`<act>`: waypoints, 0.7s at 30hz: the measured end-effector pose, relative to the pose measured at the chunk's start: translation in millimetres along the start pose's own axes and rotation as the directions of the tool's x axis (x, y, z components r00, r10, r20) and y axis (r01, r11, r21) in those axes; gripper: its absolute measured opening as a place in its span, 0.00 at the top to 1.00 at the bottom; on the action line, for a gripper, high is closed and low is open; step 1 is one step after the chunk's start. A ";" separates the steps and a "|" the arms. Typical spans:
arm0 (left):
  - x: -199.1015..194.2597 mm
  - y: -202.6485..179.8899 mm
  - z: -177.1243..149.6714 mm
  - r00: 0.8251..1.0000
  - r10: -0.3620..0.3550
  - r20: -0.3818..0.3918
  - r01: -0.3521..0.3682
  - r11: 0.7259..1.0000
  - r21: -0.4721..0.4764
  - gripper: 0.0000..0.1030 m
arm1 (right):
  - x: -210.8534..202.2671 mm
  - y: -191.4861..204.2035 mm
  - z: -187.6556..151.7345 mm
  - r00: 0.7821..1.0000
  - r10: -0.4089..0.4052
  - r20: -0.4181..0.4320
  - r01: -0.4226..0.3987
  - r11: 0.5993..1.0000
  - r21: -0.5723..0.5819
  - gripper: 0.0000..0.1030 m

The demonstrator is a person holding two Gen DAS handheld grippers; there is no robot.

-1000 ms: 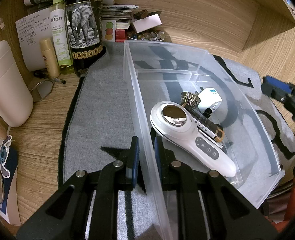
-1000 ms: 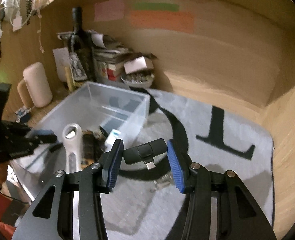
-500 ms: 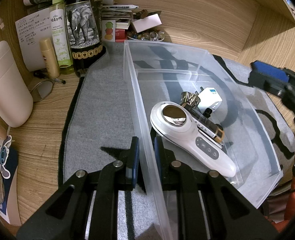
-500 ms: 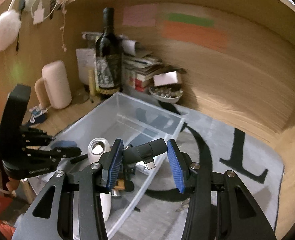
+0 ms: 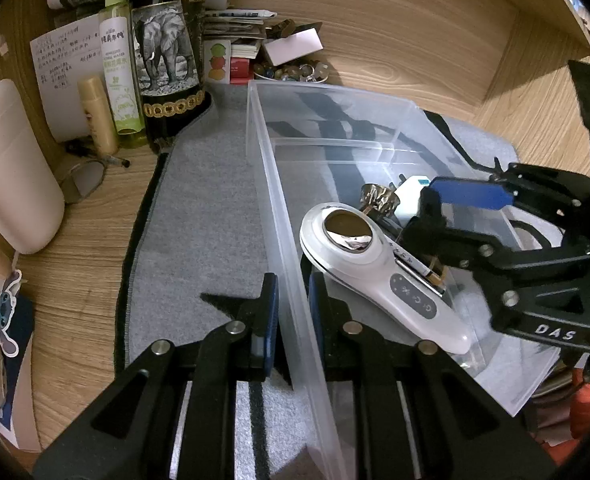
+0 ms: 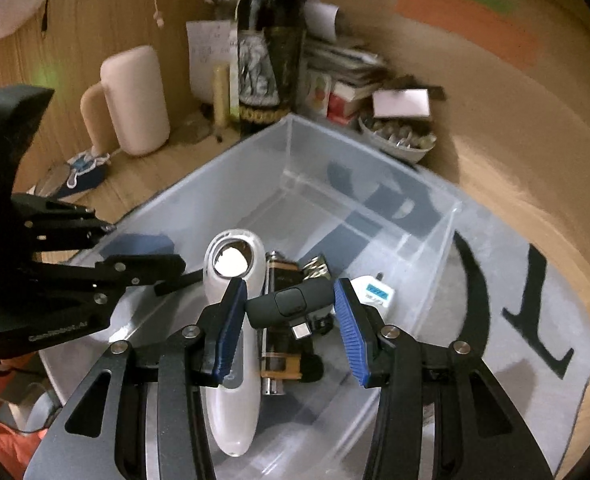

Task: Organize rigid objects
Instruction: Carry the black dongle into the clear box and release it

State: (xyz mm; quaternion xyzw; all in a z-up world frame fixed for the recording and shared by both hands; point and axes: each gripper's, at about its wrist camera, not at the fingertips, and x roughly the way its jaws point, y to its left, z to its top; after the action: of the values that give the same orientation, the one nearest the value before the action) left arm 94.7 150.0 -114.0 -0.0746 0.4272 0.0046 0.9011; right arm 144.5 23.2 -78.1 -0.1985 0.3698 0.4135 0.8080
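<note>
Right tool (image 6: 291, 314) gripping black adapter (image 6: 289, 306) over clear bin (image 6: 375, 184), white handheld device (image 6: 233, 320) inside

The box (image 5: 279, 208) was clear, smooth plastic. The white gadget (image 5: 383, 272) in it looked glossy, with a shiny metal disc (image 5: 349, 232). The mat (image 5: 199, 216) was rough grey cloth. The worktop (image 5: 83, 240) was matt wood. The bottle (image 5: 167, 52) was dark, shiny glass with a paper label.

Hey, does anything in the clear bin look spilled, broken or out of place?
Nothing spilled or broken. The white handheld device and small items lie loosely piled in one compartment of the clear plastic bin; the far compartment is empty.
</note>
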 end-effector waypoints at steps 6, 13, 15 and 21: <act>0.3 -1.0 0.0 1.000 0.001 0.000 -0.001 1.000 0.001 0.85 | 2.2 -1.6 -2.7 1.000 0.017 -0.016 -0.016 1.000 0.018 0.59; 0.2 -0.7 0.0 1.000 0.000 0.000 0.000 1.000 0.000 0.85 | -6.1 -4.7 -3.7 1.000 -0.002 0.014 0.001 0.999 0.033 0.50; 0.2 -0.8 0.0 1.000 0.001 0.000 -0.001 1.000 0.001 0.85 | -11.2 -6.6 -3.4 0.999 -0.012 0.031 0.010 0.999 0.036 0.49; 0.2 -0.7 -0.1 1.000 0.001 0.000 -0.001 1.000 0.000 0.85 | -35.4 -19.6 -1.0 0.994 -0.052 0.098 0.046 0.997 0.067 0.48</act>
State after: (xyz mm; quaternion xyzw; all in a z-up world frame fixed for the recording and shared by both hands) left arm 94.8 149.3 -114.2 -0.0743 0.4272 0.0050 0.9011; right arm 146.4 -7.3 -51.5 -0.1605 0.3373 0.3907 0.8413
